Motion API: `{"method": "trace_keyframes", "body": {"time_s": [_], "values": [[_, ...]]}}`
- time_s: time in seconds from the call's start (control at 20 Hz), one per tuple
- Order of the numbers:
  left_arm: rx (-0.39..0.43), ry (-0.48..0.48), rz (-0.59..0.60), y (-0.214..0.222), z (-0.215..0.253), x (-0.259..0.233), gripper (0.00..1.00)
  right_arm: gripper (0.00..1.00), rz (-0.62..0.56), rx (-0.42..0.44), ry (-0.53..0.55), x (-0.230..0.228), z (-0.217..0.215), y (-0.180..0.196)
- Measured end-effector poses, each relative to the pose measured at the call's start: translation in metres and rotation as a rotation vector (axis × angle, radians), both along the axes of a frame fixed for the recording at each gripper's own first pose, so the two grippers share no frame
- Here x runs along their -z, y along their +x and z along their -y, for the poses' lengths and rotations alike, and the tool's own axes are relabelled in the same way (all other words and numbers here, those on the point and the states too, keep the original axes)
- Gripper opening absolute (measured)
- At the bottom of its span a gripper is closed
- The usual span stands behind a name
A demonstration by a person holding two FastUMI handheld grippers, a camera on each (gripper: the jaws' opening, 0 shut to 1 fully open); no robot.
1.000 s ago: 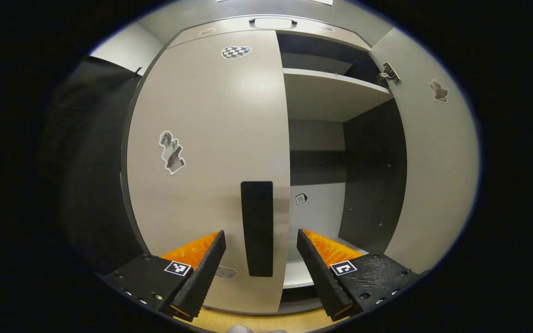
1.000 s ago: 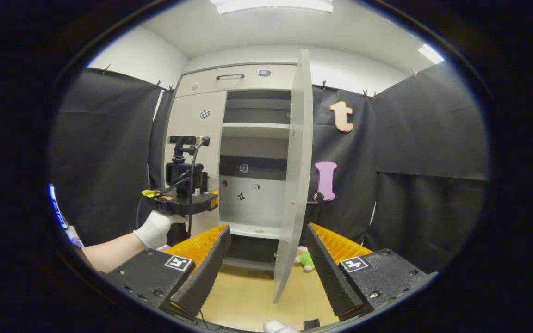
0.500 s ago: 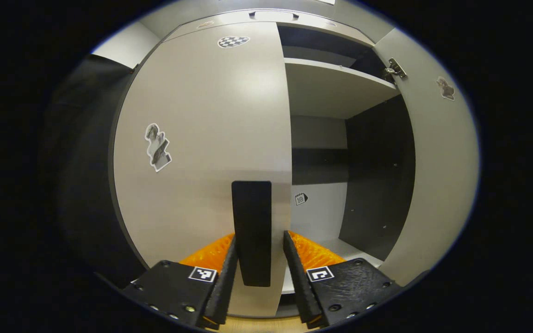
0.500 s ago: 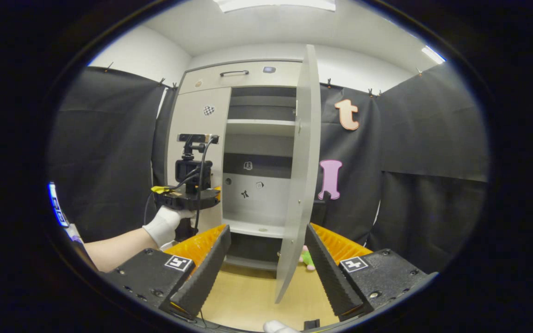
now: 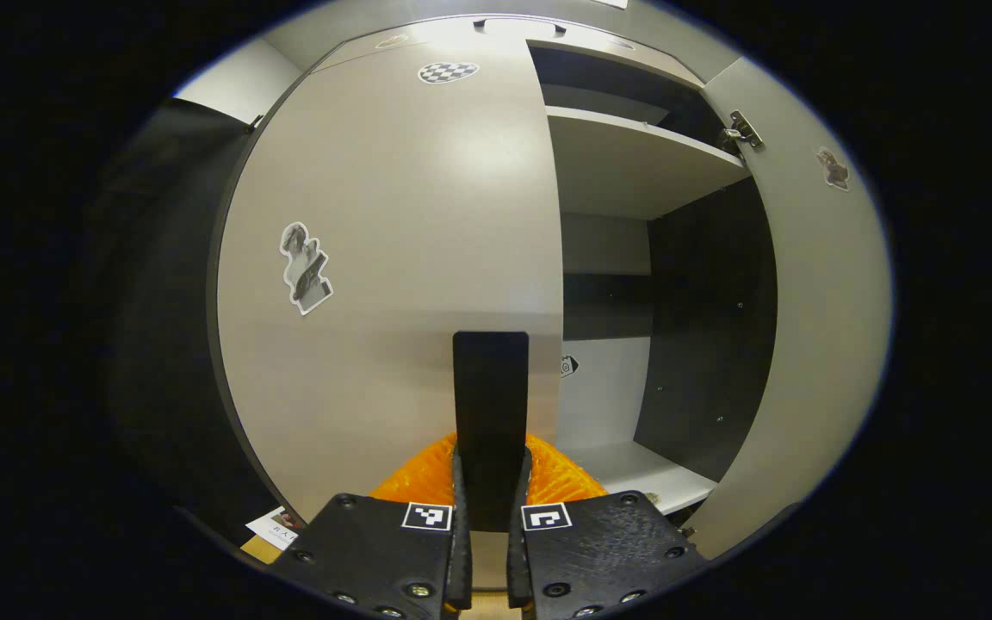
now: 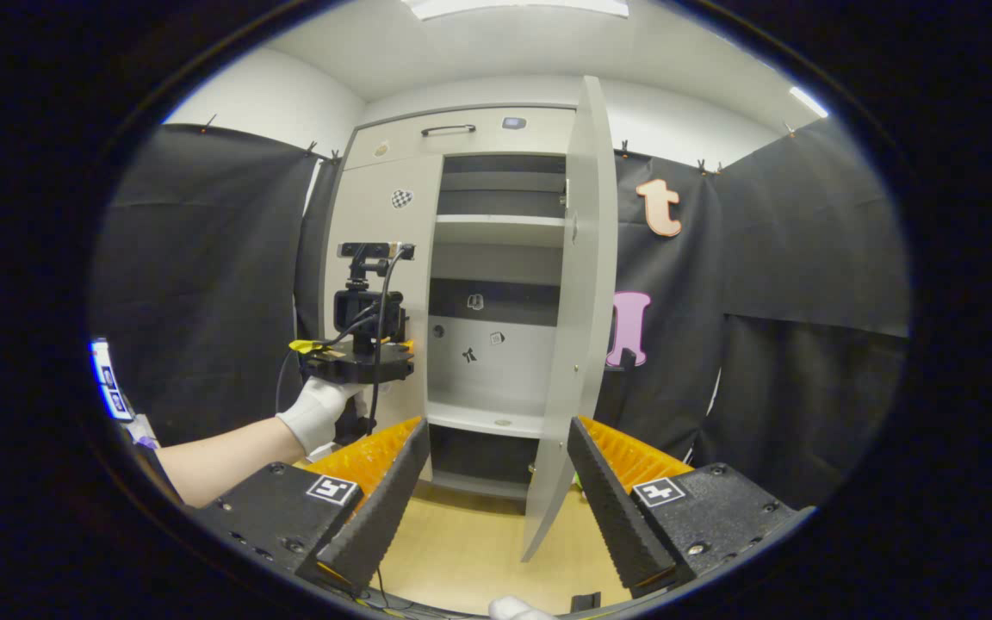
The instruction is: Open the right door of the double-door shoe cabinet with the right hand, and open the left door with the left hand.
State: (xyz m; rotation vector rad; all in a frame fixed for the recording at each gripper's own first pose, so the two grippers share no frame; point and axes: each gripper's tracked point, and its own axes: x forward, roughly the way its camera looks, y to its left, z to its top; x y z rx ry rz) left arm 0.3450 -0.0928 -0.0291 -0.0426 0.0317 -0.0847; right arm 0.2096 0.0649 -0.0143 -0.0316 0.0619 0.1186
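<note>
The shoe cabinet's left door [image 5: 393, 258] is beige, carries stickers and looks closed. My left gripper [image 5: 492, 456] is shut on its black vertical handle [image 5: 490, 387], one finger on each side. The right door [image 5: 815, 301] stands swung open at the right, with its hinge near the top. In the right gripper view that right door [image 6: 586, 284] is seen nearly edge-on, and my right gripper [image 6: 496, 482] is open with nothing between its fingers, back from the cabinet. There a gloved hand [image 6: 317, 413] holds the left gripper [image 6: 358, 366] against the left door [image 6: 375, 250].
Behind the open right door are shelves [image 5: 634, 164] and a dark side panel [image 5: 711, 327]. A top drawer with a handle [image 6: 449, 131] sits above the doors. Black cloth walls flank the cabinet. The wooden floor [image 6: 461, 560] lies in front, with a card [image 5: 276, 527] low at the left.
My left gripper moved in and shut its fingers on the left door's black handle. The cabinet has drifted slightly right in the right gripper view; that gripper stays open.
</note>
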Motion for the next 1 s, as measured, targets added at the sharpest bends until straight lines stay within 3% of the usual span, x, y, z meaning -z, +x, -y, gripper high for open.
{"method": "trace_keyframes", "body": {"time_s": [0.05, 0.3, 1.0], "values": [[0.010, 0.003, 0.006, -0.001, 0.000, 0.000, 0.11, 1.00, 0.004, 0.000, 0.000, -0.001, 0.000, -0.002], [0.057, -0.003, 0.010, -0.021, -0.004, -0.002, 0.11, 1.00, 0.027, 0.004, -0.003, -0.006, 0.000, -0.012], [0.057, -0.004, 0.028, -0.070, -0.033, -0.001, 0.10, 1.00, 0.048, -0.016, 0.005, -0.009, -0.014, -0.038]]}}
